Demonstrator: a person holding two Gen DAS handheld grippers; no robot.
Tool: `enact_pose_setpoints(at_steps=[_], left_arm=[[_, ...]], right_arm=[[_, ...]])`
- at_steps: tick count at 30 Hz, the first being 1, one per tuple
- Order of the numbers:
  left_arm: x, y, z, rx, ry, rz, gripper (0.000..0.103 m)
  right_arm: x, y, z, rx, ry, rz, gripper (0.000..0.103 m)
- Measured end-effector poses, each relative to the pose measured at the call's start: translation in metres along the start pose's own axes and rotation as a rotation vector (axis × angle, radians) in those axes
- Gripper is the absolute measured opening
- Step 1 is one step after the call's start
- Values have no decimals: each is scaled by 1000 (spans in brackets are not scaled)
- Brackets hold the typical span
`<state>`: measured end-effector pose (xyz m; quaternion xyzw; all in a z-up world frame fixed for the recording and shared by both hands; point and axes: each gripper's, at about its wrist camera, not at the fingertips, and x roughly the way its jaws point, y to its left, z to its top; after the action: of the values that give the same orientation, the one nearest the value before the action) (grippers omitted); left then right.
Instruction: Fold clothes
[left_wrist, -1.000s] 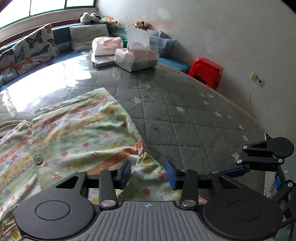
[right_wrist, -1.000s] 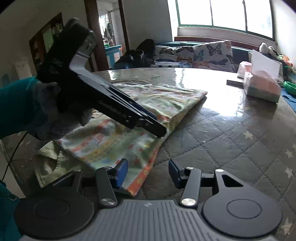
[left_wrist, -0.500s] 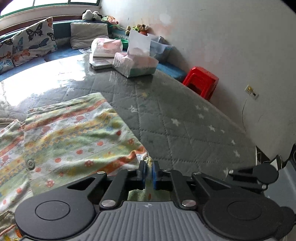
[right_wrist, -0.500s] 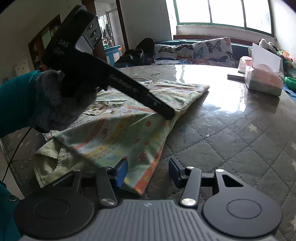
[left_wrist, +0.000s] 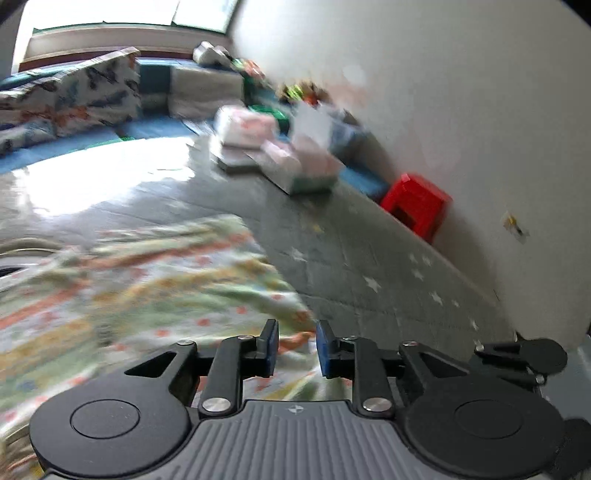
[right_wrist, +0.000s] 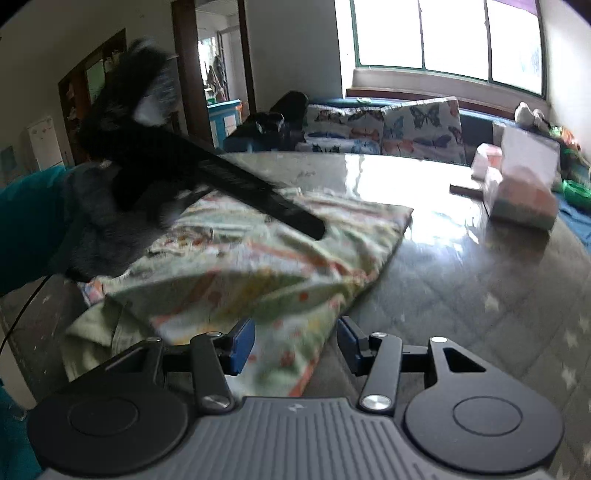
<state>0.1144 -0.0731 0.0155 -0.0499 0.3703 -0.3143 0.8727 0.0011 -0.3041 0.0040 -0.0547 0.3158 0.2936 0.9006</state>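
A floral green, orange and red garment (left_wrist: 155, 295) lies spread on the grey quilted tabletop (left_wrist: 369, 258), blurred by motion. My left gripper (left_wrist: 296, 348) hangs over the garment's near right corner. Its jaws stand partly apart, with an orange-edged bit of cloth showing in the gap. The right wrist view shows the garment (right_wrist: 280, 266) with a raised fold across its middle. There the left gripper (right_wrist: 314, 230), held by a gloved hand (right_wrist: 99, 221), slants down over the cloth. My right gripper (right_wrist: 295, 347) is open above the garment's near hem with nothing between its fingers.
Tissue packs and boxes (left_wrist: 295, 162) stand at the table's far side, also seen as a tissue box (right_wrist: 521, 195). A red stool (left_wrist: 417, 206) stands by the wall. Butterfly cushions (right_wrist: 384, 125) line the window bench. A plain green cloth (right_wrist: 92, 339) hangs at the table's left edge.
The left gripper closed on the garment's corner half a second ago; its jaws have now parted halfway and it has swung up and left. The garment shows a new raised fold. The right gripper stays open.
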Motion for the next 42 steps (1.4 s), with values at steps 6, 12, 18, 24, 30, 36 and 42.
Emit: enact_pose_setpoints(at_steps=[6, 12, 18, 24, 30, 36, 42], left_arm=[[-58, 24, -42, -48, -42, 143, 34], [-91, 45, -80, -132, -52, 267, 52], [-95, 44, -89, -124, -80, 358, 55], [-90, 39, -99, -114, -57, 336, 50], [-87, 37, -104, -132, -81, 357, 24], [-107, 29, -102, -117, -176, 412, 2], [-112, 44, -101, -198, -175, 388, 3]], right_arm=[[26, 1, 20, -17, -17, -2, 49], [54, -1, 18, -2, 40, -25, 47], [58, 6, 17, -10, 56, -64, 47], [60, 13, 20, -11, 59, -60, 50], [62, 17, 19, -10, 68, -64, 54], [62, 17, 19, -3, 71, -66, 55], [62, 17, 18, 4, 74, -68, 56]])
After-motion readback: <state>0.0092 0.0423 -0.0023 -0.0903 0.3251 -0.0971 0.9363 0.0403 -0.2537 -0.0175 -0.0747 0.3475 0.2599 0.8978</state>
